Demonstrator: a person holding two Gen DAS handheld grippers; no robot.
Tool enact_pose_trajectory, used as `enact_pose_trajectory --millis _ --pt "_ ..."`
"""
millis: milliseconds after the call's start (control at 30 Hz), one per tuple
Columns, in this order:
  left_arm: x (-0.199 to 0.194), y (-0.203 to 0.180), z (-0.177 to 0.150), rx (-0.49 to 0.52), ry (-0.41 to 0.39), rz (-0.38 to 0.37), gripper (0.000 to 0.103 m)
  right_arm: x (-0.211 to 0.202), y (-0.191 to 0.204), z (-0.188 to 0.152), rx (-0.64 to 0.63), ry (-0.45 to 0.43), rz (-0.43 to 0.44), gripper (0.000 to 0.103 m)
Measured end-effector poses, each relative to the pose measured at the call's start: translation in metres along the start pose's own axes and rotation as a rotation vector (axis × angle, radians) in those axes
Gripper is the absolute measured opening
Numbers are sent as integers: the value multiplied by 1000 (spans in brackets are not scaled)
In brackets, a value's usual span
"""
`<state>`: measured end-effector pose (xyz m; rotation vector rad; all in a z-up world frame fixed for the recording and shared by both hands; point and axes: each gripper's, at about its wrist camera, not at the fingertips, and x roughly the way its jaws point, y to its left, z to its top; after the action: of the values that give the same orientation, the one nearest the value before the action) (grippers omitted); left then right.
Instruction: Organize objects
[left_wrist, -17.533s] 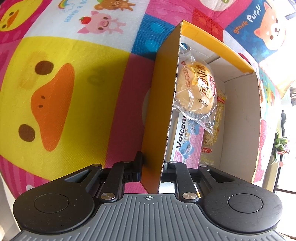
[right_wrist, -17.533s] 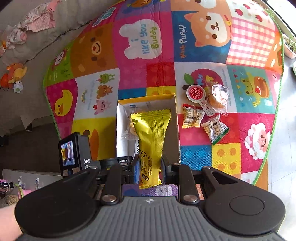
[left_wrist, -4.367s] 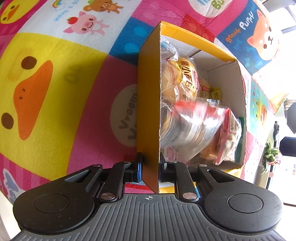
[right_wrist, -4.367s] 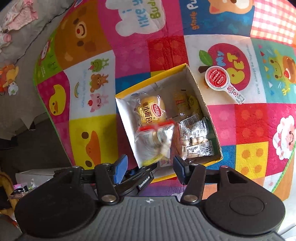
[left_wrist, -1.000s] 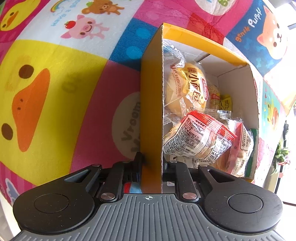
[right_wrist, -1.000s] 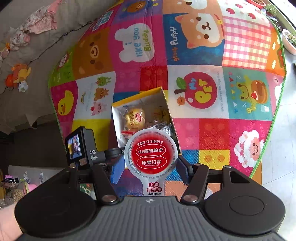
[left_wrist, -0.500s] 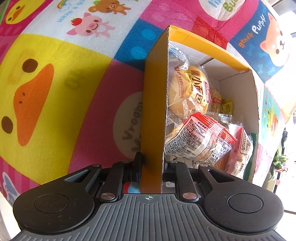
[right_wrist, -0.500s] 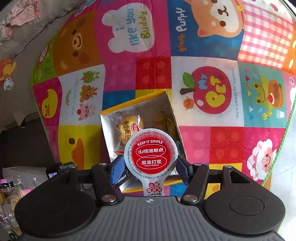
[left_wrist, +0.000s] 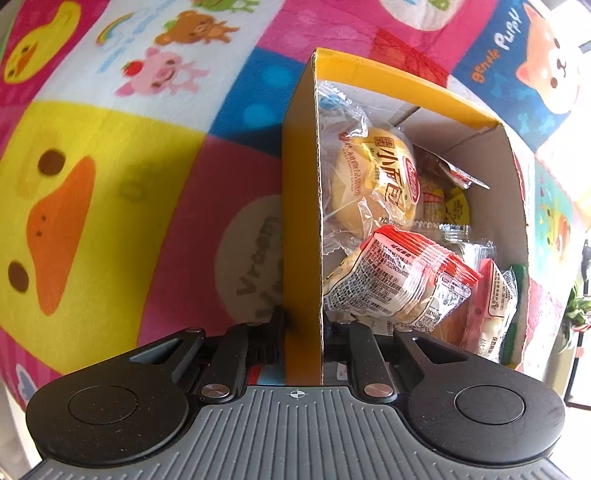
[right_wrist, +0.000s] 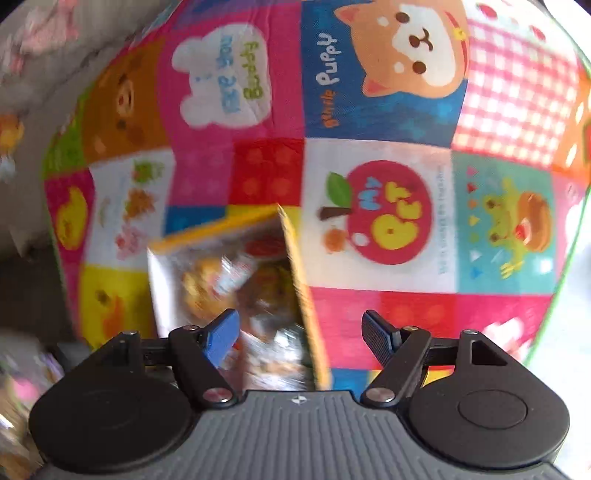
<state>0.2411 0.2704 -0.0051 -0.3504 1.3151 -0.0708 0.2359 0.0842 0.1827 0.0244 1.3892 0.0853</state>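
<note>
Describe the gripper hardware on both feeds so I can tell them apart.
Both have a ribbed grey body with a small crosshair mark, two round black discs and black linkage arms with silver pivot pins. The right gripper fingers show one blue pad and one black ribbed pad; the left gripper fingers look black.

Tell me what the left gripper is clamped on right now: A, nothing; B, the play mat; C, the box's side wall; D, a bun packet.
C: the left gripper has its fingers shut on either side of the box wall, one outside and one inside, while the bun packet lies loose in the box.
</note>
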Motion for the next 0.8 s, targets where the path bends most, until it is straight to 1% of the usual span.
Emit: enact_pose_trajectory --millis 67,133,200,300,367,433,467,500,567,633,667,700,733,767,800 --pt "2 -6 5 -13 -3 -2 16 6 4 -28 -150 11 -24 59" --pt "5 -14 13 -11 -9 -4 16 15 3 -54 -237 21 -17 57" --pt "7 -23 24 18 -29 -6 16 31 -3 -72 -259 20 -16 56" --pt "13 -37 46 33 -66 -14 16 59 -21 -78 -201 -23 -38 56" --pt "18 -47 64 51 -103 -32 16 73 -39 -69 -103 -66 20 56" --pt "21 -60 82 104 -146 -48 16 82 -55 -53 -26 -111 66 56" --pt "21 -67 90 137 -172 -54 15 87 -61 -45 6 -139 103 55" --pt "21 -72 97 167 -191 -56 15 89 -65 -39 25 -179 116 55" --pt "20 -81 108 221 -215 -54 15 92 -74 -27 53 -252 115 55" --pt "17 -88 113 312 -241 -20 24 98 -86 -17 112 -281 138 55" --pt "16 -91 112 364 -270 19 35 102 -92 -14 136 -289 165 55" --pt "16 -92 111 409 -294 54 48 105 -96 -12 147 -293 189 55" --pt "17 -91 110 448 -314 81 54 108 -99 -10 145 -303 204 55" --pt "18 -90 110 467 -330 93 66 109 -99 -11 130 -318 208 55" --pt "19 -85 110 457 -344 99 80 111 -99 -13 108 -337 205 55"
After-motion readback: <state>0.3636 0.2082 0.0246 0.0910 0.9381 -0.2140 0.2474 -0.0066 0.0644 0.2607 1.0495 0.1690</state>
